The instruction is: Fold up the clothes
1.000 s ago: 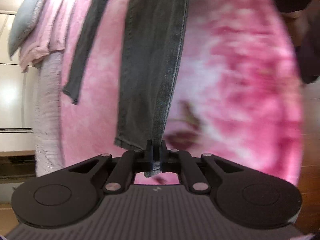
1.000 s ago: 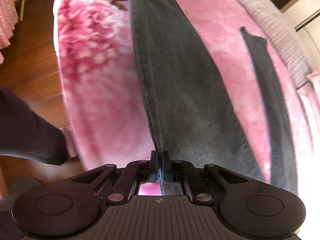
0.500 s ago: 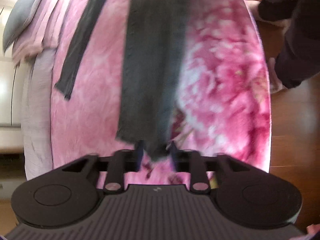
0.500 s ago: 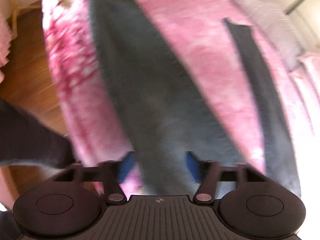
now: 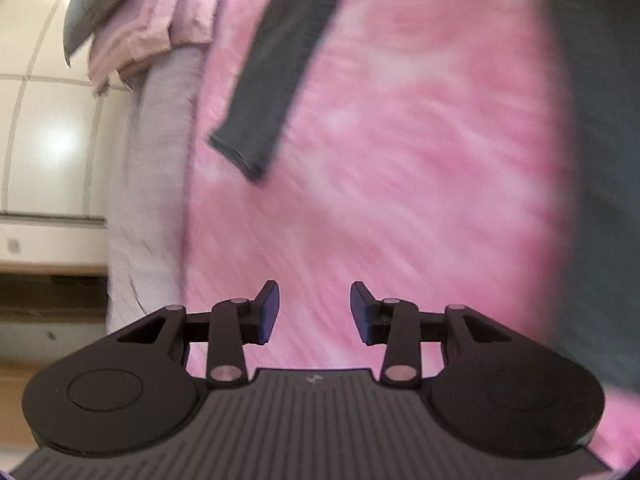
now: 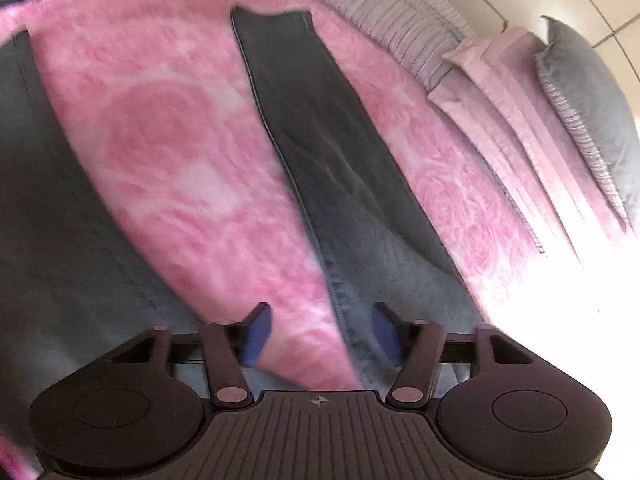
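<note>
**Both grippers released above the jeans on the pink blanket**

Left gripper [image 5: 314,312] hung with its jaws opening and nothing between the blue pads, only pink blanket [image 5: 420,168] below them. Right gripper [image 6: 320,332] was also empty, its jaws closing, with the inner seam of one trouser leg lying under the gap, untouched by the pads.

One pair of dark grey jeans [image 6: 320,152] lay flat on the blanket, its two legs spread apart. In the right wrist view one leg ran from the jaws up to its hem at top centre; the other filled the left edge, cut off by the frame. In the left wrist view a hem end lay in the upper middle, well apart from the jaws, and a blurred dark mass ran down the right edge.

Two pillows showed at the upper right: one pink [image 6: 504,120], one grey [image 6: 588,120]. Motion blur softened the blanket's pattern.
</note>
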A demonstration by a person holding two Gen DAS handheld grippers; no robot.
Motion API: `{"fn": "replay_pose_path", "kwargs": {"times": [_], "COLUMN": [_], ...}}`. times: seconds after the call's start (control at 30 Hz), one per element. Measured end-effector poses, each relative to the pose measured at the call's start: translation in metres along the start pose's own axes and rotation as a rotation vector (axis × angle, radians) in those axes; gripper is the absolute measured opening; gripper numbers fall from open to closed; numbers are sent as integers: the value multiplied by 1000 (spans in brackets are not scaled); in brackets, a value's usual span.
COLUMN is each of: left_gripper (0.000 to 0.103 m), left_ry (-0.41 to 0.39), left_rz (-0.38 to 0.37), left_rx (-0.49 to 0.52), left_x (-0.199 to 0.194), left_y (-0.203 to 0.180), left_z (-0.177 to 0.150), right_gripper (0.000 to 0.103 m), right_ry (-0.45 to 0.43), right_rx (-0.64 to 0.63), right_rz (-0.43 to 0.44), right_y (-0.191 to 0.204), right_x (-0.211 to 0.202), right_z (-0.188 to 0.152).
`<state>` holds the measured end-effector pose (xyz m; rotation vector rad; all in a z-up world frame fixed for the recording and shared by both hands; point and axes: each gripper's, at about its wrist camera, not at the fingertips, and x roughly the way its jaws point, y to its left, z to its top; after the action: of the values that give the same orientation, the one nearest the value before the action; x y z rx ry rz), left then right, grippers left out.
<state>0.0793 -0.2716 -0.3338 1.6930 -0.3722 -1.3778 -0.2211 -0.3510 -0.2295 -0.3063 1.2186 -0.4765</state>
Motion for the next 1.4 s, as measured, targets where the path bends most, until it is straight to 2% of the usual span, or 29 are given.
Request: {"fn": "replay_pose_path", "kwargs": {"times": [0.07,0.1,0.13,0.3,0.37,0.43,0.47,0.5,0.53,0.57,0.6,0.63,0.77,0.9,1.0,1.07,1.13,1.2,1.27,1.33,1.4], "left_gripper": [41,50,53,53,54,54,34,5,4,4,4,4,3,3,3,4,9,15,23,29,31], "left_ry": [-21,-32,-41,-90,-105,-111,-101,-72,-51,-47,-51,-54,-64,-6,45,58,76,110,142,159,173], "left_rz": [57,86,109,123,131,134,137,137,134,132,136,141,175,167,110,64,18,-4,-17,-32,-50], "left_rx": [46,72,102,322,371,375,373,368,360,349,342,335,290,225,212,234,248,202,144,85,28], "left_x": [41,61,82,157,170,177,181,186,190,190,188,186,152,103,83,84,85,87,85,75,60], "left_y": [9,13,16,21,26,32,34,36,37,40,43,46,62,64,43,21,2,2,6,14,23], "left_z": [22,33,45,77,81,82,83,83,83,82,82,81,68,39,16,13,12,16,20,21,19], "right_gripper": [49,49,49,49,49,49,49,49,49,49,41,6,6,6,6,6,7,8,16,47,50], "right_ry": [12,15,19,49,58,51,45,39,32,26,19,19,14,-25,-49,-26,15,24,37,48,56], "right_rx": [-28,-41,-49,-77,-61,-62,-63,-64,-70,-77,-84,-95,-106,-138,-160,-176,-194,-181,-145,-67,50], "right_rz": [-1,-5,-7,-6,1,-9,-17,-25,-32,-39,-46,-52,-41,-11,33,49,54,36,26,9,-6], "right_y": [-9,-13,-17,-33,-36,-37,-38,-38,-39,-39,-39,-39,-42,-28,-10,0,7,8,6,0,-10], "right_x": [24,34,45,90,100,107,110,112,114,115,116,116,109,80,70,79,89,85,75,58,37], "right_z": [-4,-6,-9,-23,-29,-30,-31,-31,-31,-30,-29,-27,-18,-1,1,-1,-4,-5,-6,-11,-20]}}
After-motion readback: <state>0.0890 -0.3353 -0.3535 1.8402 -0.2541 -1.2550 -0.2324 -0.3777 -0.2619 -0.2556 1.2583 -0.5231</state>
